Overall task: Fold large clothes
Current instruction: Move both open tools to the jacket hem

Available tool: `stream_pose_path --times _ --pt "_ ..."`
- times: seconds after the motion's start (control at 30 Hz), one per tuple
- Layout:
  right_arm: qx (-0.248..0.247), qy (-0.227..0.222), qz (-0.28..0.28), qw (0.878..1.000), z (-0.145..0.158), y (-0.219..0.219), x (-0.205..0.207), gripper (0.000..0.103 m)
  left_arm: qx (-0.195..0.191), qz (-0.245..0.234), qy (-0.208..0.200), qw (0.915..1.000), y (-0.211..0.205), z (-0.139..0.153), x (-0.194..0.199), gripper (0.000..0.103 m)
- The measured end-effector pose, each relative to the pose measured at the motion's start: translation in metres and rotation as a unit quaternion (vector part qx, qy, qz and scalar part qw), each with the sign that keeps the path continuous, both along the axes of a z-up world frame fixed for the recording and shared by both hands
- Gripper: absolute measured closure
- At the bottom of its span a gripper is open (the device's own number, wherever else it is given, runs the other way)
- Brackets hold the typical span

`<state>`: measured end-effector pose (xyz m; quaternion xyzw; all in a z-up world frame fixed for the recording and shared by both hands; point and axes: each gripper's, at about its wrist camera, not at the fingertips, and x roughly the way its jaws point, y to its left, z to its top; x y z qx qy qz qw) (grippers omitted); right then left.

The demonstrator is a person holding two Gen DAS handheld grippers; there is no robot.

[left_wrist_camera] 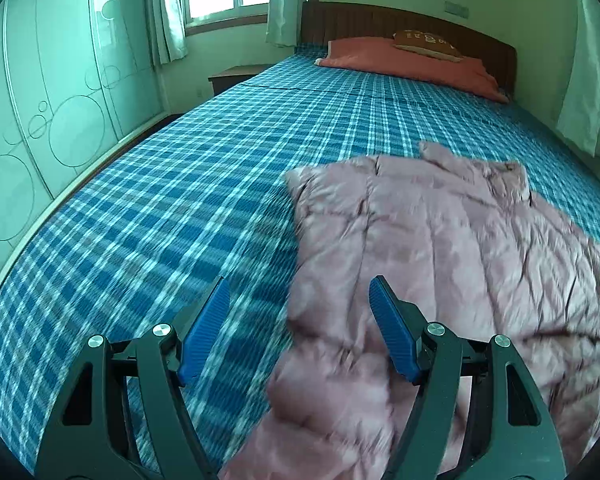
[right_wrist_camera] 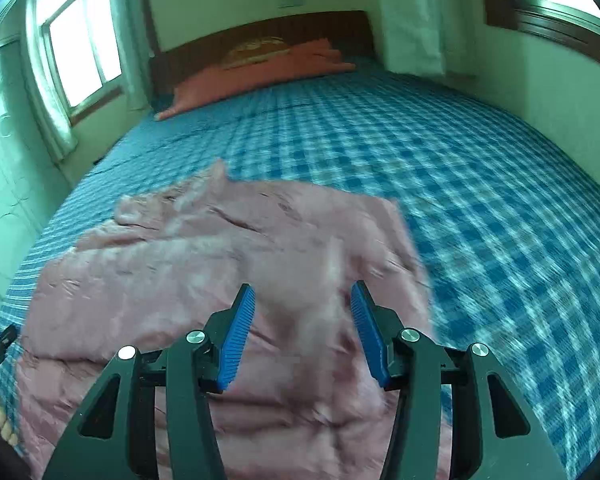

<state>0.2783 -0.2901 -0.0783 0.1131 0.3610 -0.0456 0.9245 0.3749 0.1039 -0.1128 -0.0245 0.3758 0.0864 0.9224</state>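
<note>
1. Bed (left_wrist_camera: 180,184) with the blue checked sheet fills both views. The pink padded jacket (left_wrist_camera: 440,248) lies spread on its near half, collar end pointing toward the headboard, one long strip (a sleeve, I think) running down toward the camera in the left view.
2. Step, as I read it: between grasps. Jacket looks laid out or partly folded in; neither claw has cloth.
3. Left claw (left_wrist_camera: 300,292): jaws wide apart, nothing between the pads, hanging over the jacket's left edge where it meets the sheet.
4. Right claw (right_wrist_camera: 303,296): jaws about half open, nothing gripped, above the jacket's middle-right part.
5. Next move, my call: pick a fresh edge or corner on each side, drop the pads around a single layer and close. Puffy fabric, so I'd bite deep or it slips.
6. Hard to read: both views are motion-blurred, so seams and fold lines are mush. Can't tell how many layers are stacked, or whether the sleeves are tucked.
7. Jacket's near hem is cut off behind the claws. At the right view's lower left edge there's a dark bit, probably the other claw.
</note>
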Motion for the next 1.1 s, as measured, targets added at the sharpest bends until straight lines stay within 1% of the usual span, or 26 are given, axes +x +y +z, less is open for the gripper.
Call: stream_pose_path --times 0.13,0.2,0.23,0.27,0.3,0.4,0.43,0.47,0.53,0.57,0.63,0.67,0.73,0.8,0.87,0.9,0.97,1.03,1.07,1.1 --pt "0.009 0.020 0.026 0.999 -0.015 0.015 0.039 0.053 0.004 0.009 0.017 0.9998 -0.004 -0.014 0.027 0.031" --pt "0.001 0.049 0.023 0.999 -0.032 0.020 0.053 0.053 0.017 0.018 0.041 0.9989 -0.003 -0.030 0.040 0.031" --pt "0.004 0.074 0.021 0.997 -0.047 0.019 0.062 0.052 0.020 0.019 0.053 0.9982 -0.002 -0.037 0.046 0.031" --pt "0.008 0.075 0.021 0.997 -0.052 0.019 0.063 0.052 0.016 0.017 0.064 0.9977 -0.001 -0.044 0.050 0.030" --pt "0.004 0.073 0.023 0.997 -0.050 0.019 0.062 0.052 0.008 0.018 0.067 0.9976 0.001 -0.046 0.049 0.030" --pt "0.000 0.058 0.020 0.998 -0.035 0.021 0.042 0.053 -0.008 0.028 0.045 0.9986 0.008 -0.036 0.039 0.030" --pt "0.001 0.053 0.018 0.998 -0.033 0.021 0.037 0.053 -0.006 0.030 0.040 0.9987 0.009 -0.035 0.037 0.030" --pt "-0.001 0.053 0.013 0.998 -0.035 0.021 0.030 0.052 -0.001 0.031 0.042 0.9986 0.009 -0.038 0.037 0.030" --pt "-0.006 0.075 0.026 0.997 -0.054 0.022 0.033 0.052 0.001 0.024 0.062 0.9978 0.008 -0.051 0.042 0.029" --pt "-0.019 0.072 0.033 0.997 -0.060 0.025 0.033 0.052 -0.002 0.023 0.066 0.9976 0.008 -0.053 0.045 0.029" --pt "-0.040 0.057 0.037 0.997 -0.057 0.031 0.026 0.052 -0.003 0.026 0.062 0.9977 0.009 -0.047 0.041 0.029" --pt "-0.039 0.057 0.035 0.997 -0.053 0.031 0.024 0.052 -0.007 0.022 0.062 0.9978 0.010 -0.042 0.037 0.029" --pt "-0.022 0.053 0.033 0.998 -0.044 0.027 0.012 0.052 -0.016 0.019 0.061 0.9979 0.014 -0.034 0.025 0.029" --pt "-0.012 0.046 0.030 0.998 -0.035 0.019 -0.009 0.051 -0.020 0.016 0.057 0.9981 0.021 -0.026 0.008 0.029" --pt "-0.001 0.046 0.025 0.999 -0.030 0.009 -0.028 0.046 -0.028 0.011 0.059 0.9978 0.030 -0.020 -0.018 0.027" --pt "0.008 0.047 0.019 0.999 -0.028 0.000 -0.045 0.044 -0.035 0.013 0.062 0.9974 0.036 -0.017 -0.027 0.027" --pt "0.017 0.053 0.010 0.998 -0.028 -0.011 -0.068 0.043 -0.058 0.021 0.068 0.9958 0.051 -0.016 -0.052 0.026" --pt "0.039 0.063 -0.005 0.997 -0.030 -0.032 -0.101 0.043 -0.092 0.041 0.077 0.9919 0.071 -0.018 -0.084 0.026" --pt "0.050 0.068 -0.016 0.996 -0.032 -0.042 -0.118 0.043 -0.113 0.054 0.084 0.9885 0.083 -0.021 -0.105 0.026" --pt "0.056 0.069 -0.022 0.996 -0.032 -0.049 -0.130 0.043 -0.126 0.062 0.088 0.9861 0.090 -0.022 -0.119 0.026"
